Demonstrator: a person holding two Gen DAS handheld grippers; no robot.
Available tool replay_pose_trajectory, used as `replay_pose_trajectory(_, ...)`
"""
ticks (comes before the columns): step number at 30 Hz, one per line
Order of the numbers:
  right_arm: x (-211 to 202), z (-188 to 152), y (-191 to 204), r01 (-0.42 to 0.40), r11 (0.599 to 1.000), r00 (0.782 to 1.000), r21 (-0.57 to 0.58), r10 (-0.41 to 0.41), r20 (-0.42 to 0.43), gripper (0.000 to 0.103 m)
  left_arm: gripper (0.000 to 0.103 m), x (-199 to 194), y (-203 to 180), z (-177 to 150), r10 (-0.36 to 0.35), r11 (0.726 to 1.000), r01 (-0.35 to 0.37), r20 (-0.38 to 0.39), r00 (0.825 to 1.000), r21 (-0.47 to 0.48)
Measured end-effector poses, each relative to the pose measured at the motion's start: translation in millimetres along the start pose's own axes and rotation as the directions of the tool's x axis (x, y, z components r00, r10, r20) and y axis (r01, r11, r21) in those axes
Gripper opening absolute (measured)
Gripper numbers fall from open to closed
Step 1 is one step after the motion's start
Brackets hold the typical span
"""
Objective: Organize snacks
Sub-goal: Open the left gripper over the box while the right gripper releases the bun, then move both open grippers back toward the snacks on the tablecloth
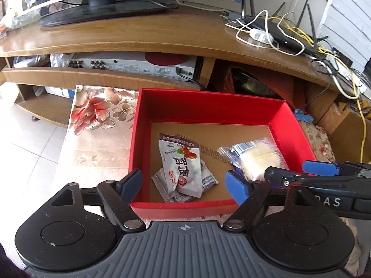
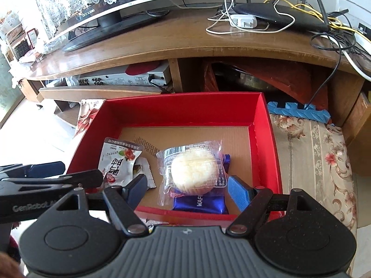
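Right wrist view: right gripper [image 2: 187,188] spread wide and empty over the wrapped cake [image 2: 193,171] on the blue wafer pack [image 2: 199,203] in the red box [image 2: 185,110]; left gripper [image 1: 185,185] likewise apart over the date packets [image 1: 183,169]; withdraw straight up, likely clear of the near wall.
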State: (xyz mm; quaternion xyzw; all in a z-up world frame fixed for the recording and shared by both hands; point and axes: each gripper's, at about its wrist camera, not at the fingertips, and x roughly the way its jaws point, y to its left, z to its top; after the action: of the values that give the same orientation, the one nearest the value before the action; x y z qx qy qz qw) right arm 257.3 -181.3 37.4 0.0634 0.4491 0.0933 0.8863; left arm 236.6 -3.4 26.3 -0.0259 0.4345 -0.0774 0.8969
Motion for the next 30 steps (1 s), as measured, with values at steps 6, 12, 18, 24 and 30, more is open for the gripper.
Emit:
replay_pose_trajectory(6,-9,-12,1,0.004,1.0,1.0,-0.005,-0.004,-0.007,0.075,0.085,-9,-3,-13,-0.013,1.0,0.013,-0.011,1.0,0.025)
replay_pose_trajectory(12,-15,-29,-4,0.024,1.0,0.999,0.007,-0.024,-0.038,0.075,0.085,-10,4,-32,-0.02,1.0,0.021,-0.061,0.998,0.017)
replay_pose_trajectory(18,-24,-43,-9,0.023,0.999,0.998,0.026,-0.021,-0.058,0.075,0.085,-5,10,-58,-0.022,1.0,0.021,-0.143,0.99,-0.01)
replay_pose_trajectory(24,-28,-56,-9,0.019,1.0,0.996,0.021,-0.017,-0.085,0.076,0.086,-1,10,-79,0.001,1.0,-0.003,-0.189,0.982,-0.011)
replay_pose_trajectory(30,-30,-62,-20,0.026,0.998,0.995,0.052,-0.021,-0.101,0.077,0.086,14,11,-89,0.015,0.999,-0.022,-0.23,0.973,-0.026)
